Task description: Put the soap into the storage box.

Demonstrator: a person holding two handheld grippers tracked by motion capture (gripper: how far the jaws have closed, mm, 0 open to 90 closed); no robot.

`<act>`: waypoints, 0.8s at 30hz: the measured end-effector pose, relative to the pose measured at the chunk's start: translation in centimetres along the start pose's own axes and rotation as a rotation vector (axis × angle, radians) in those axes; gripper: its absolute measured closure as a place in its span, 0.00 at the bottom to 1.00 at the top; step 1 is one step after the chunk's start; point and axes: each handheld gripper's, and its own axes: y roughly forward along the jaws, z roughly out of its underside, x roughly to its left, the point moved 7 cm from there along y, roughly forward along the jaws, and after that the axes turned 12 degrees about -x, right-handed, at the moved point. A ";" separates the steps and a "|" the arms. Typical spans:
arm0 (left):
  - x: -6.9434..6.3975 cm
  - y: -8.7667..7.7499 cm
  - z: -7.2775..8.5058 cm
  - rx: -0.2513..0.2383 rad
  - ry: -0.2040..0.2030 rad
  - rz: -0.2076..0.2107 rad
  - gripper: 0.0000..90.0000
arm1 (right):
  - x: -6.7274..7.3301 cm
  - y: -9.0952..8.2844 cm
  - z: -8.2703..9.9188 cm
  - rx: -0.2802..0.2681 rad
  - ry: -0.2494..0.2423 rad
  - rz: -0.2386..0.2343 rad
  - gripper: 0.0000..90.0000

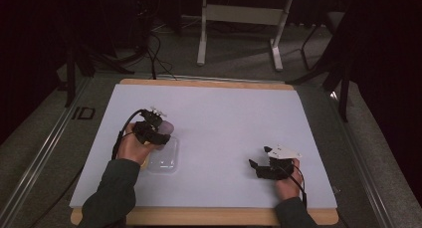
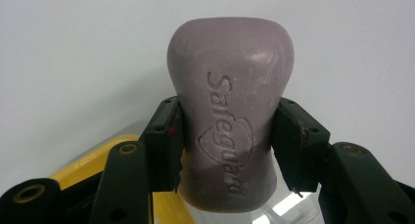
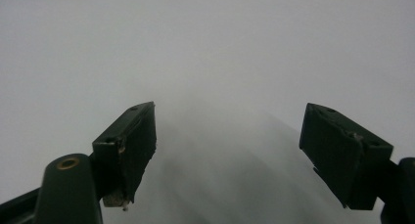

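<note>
The purple Safeguard soap bar (image 2: 230, 116) is pinched at its narrow waist by the left gripper (image 2: 227, 136), held just above the clear plastic tray (image 1: 164, 161) that lies on the white board (image 1: 224, 118) near its left edge. A yellow piece (image 2: 98, 155) shows under the jaws. The right gripper (image 3: 227, 150) rests near the board's front right corner, jaws spread with nothing between them.

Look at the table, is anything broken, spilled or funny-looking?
Nothing looks broken or spilled. The left hand-held gripper squeezes a purple soap bar straight and whole, above a clear tray with a yellow thing beside it. The right hand-held gripper is open over the bare white table.
</note>
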 end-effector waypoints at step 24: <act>1.4 -1.5 0.3 -0.009 -0.028 -0.031 0.55 | 0.0 0.0 0.0 -0.001 -0.001 0.003 0.23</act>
